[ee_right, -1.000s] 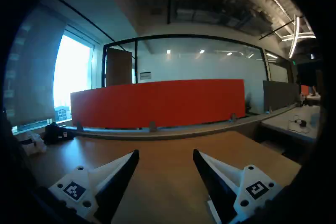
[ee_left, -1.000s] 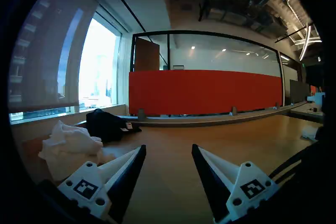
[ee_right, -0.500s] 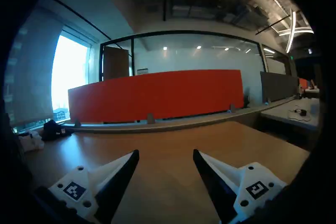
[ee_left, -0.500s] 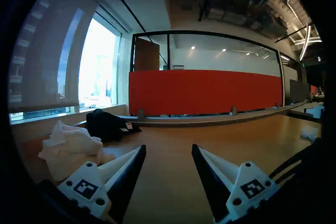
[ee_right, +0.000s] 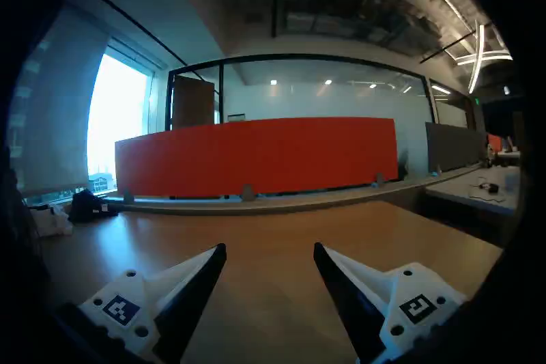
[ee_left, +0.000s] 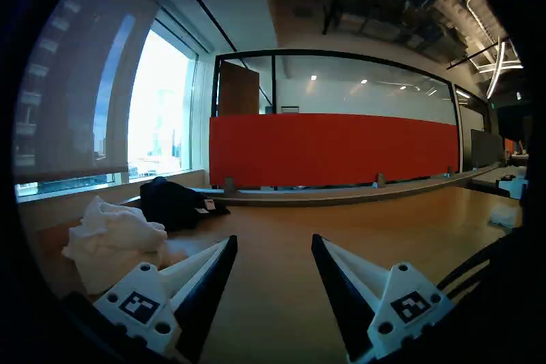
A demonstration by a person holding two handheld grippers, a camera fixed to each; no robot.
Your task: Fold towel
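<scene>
Big smooth brown wooden table (ee_left: 286, 227). Long flat red panel (ee_left: 334, 149) across the back. Soft white towel (ee_left: 112, 241), crumpled in a lump on the table's left part. Dark lumpy thing (ee_left: 174, 203) just behind, hard to make out. Left gripper (ee_left: 273, 238) level over the wood, pointy fingers spread, empty. Right gripper (ee_right: 269, 246) also spread apart and empty.

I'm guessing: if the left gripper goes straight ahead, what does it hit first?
Probably the red divider, though depth is unclear. The path of the left gripper over the table looks free.
</scene>
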